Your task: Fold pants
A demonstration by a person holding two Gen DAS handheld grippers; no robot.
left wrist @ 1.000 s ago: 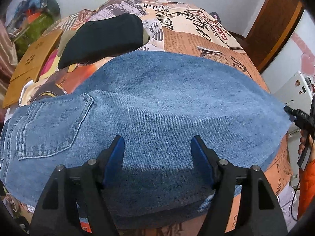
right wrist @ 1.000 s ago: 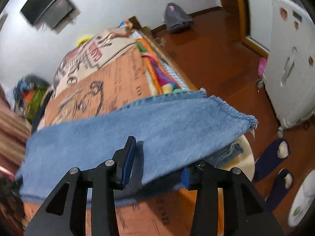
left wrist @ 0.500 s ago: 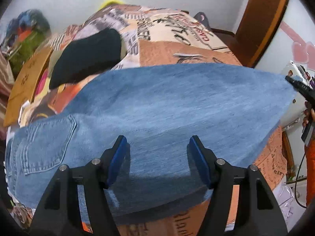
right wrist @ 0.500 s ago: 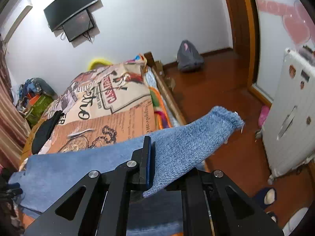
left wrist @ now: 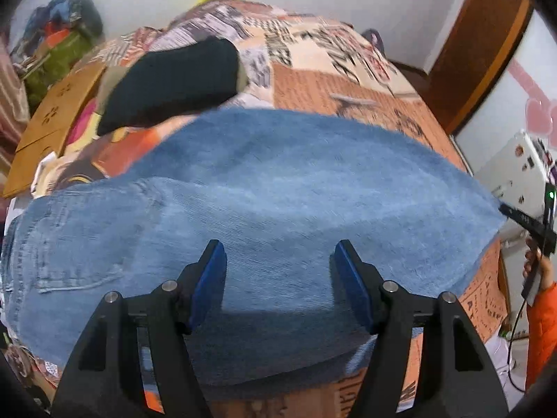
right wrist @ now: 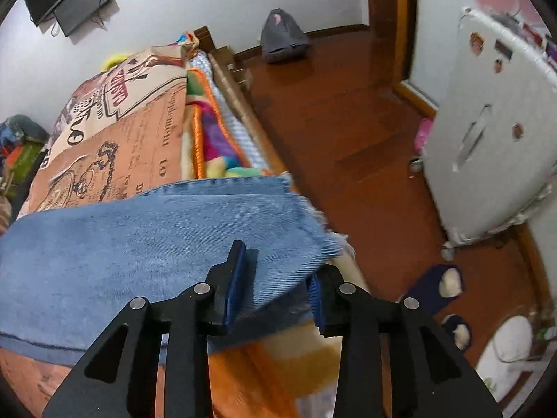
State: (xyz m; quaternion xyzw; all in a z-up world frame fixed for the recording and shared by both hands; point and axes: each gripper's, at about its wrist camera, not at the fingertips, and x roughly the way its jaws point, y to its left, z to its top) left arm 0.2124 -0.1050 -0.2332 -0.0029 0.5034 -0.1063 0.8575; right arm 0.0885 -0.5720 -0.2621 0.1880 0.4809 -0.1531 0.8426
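Observation:
Blue jeans [left wrist: 278,181] lie spread across the printed bedspread [left wrist: 348,83], back pocket [left wrist: 80,237] at the left. My left gripper [left wrist: 278,247] hovers open just above the middle of the denim, with nothing between its blue pads. At the leg end, my right gripper [right wrist: 276,271] has its jaws opening. The frayed hem [right wrist: 323,233] of the jeans [right wrist: 139,244] runs loosely between them, one pad above the cloth and one below. That gripper's tip [left wrist: 515,214] and an orange sleeve [left wrist: 543,331] show at the right edge of the left wrist view.
A black garment [left wrist: 174,83] and a cardboard sheet [left wrist: 52,122] lie on the bed beyond the jeans. Right of the bed's edge is wooden floor [right wrist: 348,122] with dark slippers [right wrist: 438,282], a white fridge [right wrist: 487,139] and a grey bag [right wrist: 282,35].
Half a second ago my right gripper was shut on the raised hem. Now its jaws have parted and the hem lies lower, at the bed's edge. The left gripper stayed open over the jeans.

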